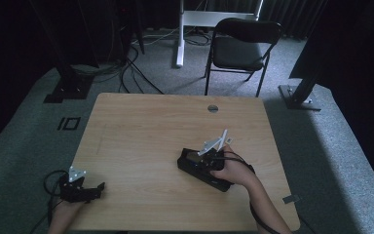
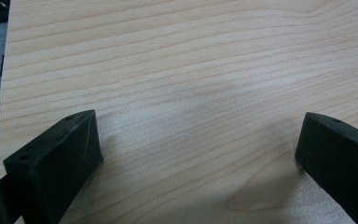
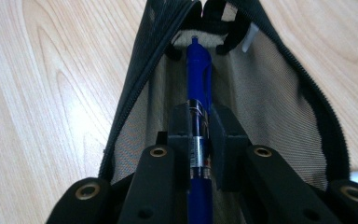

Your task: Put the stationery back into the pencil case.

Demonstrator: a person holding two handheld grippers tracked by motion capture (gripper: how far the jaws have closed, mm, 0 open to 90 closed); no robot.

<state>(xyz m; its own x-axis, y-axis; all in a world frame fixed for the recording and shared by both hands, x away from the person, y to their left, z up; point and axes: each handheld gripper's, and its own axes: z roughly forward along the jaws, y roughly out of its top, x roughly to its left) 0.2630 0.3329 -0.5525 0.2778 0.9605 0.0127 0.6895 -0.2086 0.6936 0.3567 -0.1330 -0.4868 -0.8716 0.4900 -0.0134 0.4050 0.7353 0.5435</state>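
My right gripper [image 3: 199, 122] is shut on a blue pen [image 3: 199, 65], which points into an open black mesh pencil case [image 3: 270, 93] with a zip along its rim. The pen's tip lies near a pale object [image 3: 200, 39] at the case's far end. From above, the right gripper [image 1: 195, 163] and the dark case [image 1: 186, 161] sit right of the table's middle, under a hand. My left gripper [image 2: 198, 140] stands open over bare wood, nothing between its jaws. It sits at the table's near left corner [image 1: 97, 189].
The wooden table [image 1: 146, 126] has a round cable hole [image 1: 213, 108] near its far edge. A black chair [image 1: 241, 46] and white desk legs [image 1: 180, 34] stand beyond on grey carpet, with cables [image 1: 126, 73] at the left.
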